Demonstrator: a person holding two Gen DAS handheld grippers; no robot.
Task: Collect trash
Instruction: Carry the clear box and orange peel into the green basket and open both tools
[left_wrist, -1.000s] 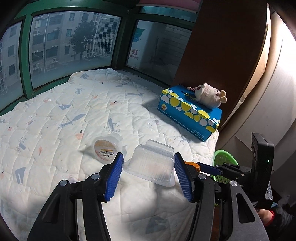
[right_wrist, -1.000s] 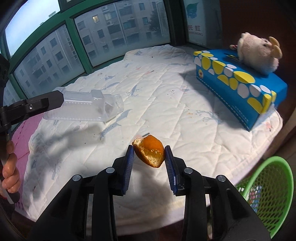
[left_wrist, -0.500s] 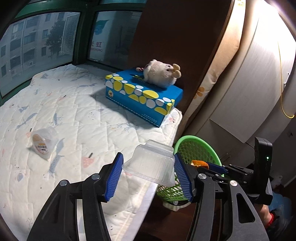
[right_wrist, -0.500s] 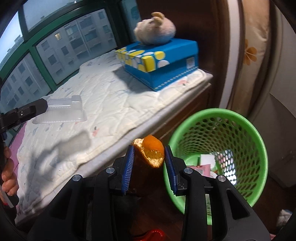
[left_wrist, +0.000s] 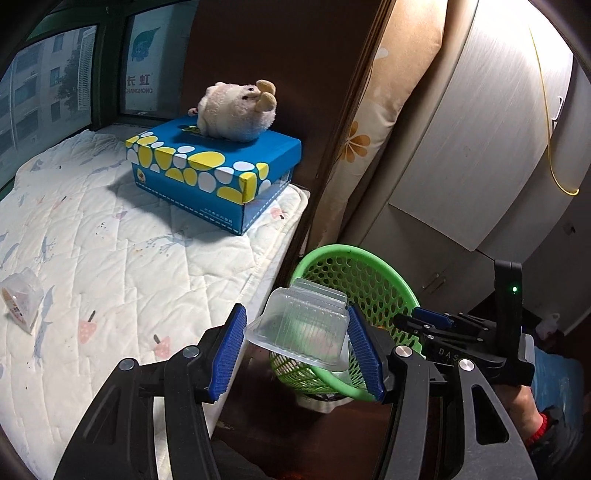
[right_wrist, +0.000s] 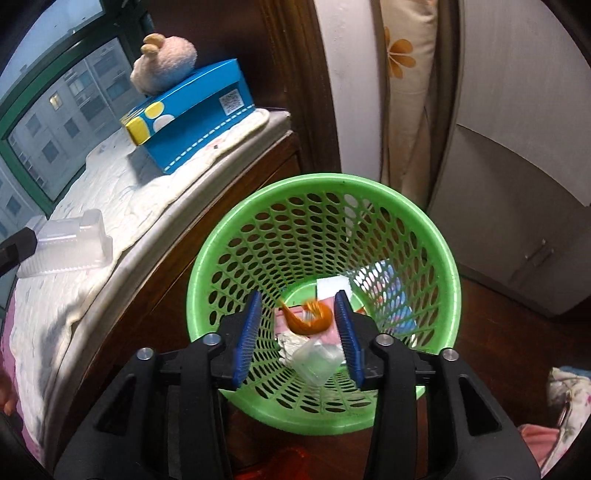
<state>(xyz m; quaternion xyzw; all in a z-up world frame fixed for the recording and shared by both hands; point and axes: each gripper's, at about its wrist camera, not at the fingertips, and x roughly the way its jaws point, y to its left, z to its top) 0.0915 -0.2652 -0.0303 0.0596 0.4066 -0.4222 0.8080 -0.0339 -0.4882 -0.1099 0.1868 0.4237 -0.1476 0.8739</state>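
Your right gripper (right_wrist: 299, 332) hangs over the green basket (right_wrist: 452, 277) with jaws spread; the orange peel (right_wrist: 308, 320) is blurred, loose inside the basket. Your left gripper (left_wrist: 297, 349) clamps the clear plastic container (left_wrist: 301, 330) just beside the basket's rim.

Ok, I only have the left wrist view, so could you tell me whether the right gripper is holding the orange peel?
Observer: No. The right gripper is open above the basket, and the orange peel shows blurred down inside it, free of both fingers.
Operator: What else is in there?
Observer: A clear cup, crumpled tissue and some paper at the bottom.
Operator: And is my clear tray over the rim?
Observer: Not from this side: in the right wrist view it sits left of the basket, over the mattress edge, clamped in the left gripper.
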